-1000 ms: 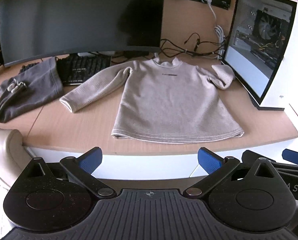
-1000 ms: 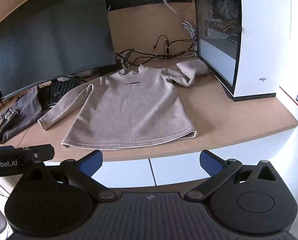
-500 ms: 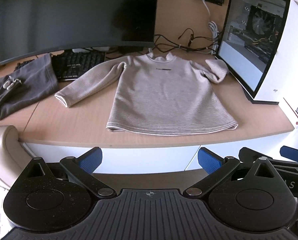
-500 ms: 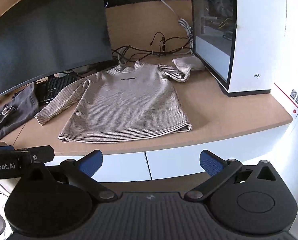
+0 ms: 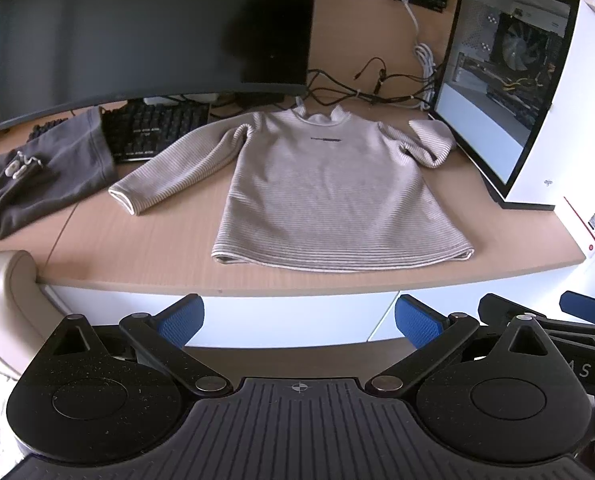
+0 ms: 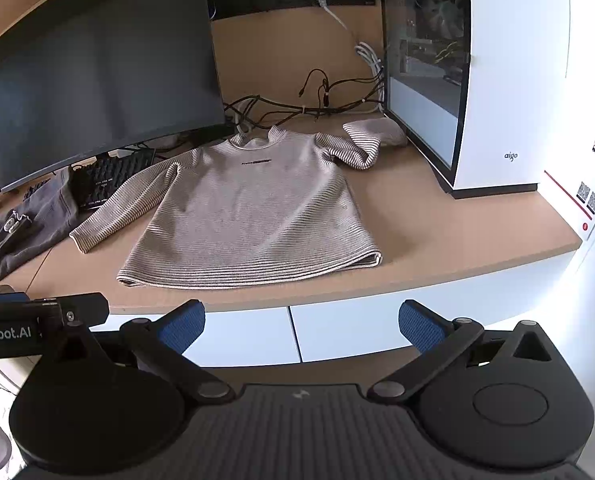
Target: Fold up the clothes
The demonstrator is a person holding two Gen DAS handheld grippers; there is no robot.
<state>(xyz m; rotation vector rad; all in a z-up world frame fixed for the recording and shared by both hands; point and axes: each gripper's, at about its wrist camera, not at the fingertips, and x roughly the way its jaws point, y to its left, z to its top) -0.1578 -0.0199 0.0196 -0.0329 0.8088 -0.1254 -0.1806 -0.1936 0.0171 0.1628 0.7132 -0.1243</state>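
Note:
A beige ribbed sweater (image 5: 329, 192) lies flat, front up, on the wooden desk (image 5: 137, 256); it also shows in the right wrist view (image 6: 253, 216). Its left sleeve (image 5: 177, 168) stretches out toward the keyboard. Its right sleeve (image 5: 429, 140) is bunched against the PC case. My left gripper (image 5: 297, 316) is open and empty, held in front of the desk edge. My right gripper (image 6: 301, 320) is open and empty, also short of the desk edge. The right gripper's blue fingertips (image 5: 585, 308) show at the right of the left wrist view.
A dark grey garment (image 5: 45, 172) lies at the desk's left. A black keyboard (image 5: 153, 128) sits under a large curved monitor (image 5: 145, 28). A white PC case (image 5: 537, 92) stands at the right, with cables (image 5: 369, 84) behind the sweater. A chair back (image 5: 5, 300) is at lower left.
Both grippers have drawn back and risen a little from the desk, so the sweater sits higher and farther in both views. The sweater has not moved. Both grippers stayed open.

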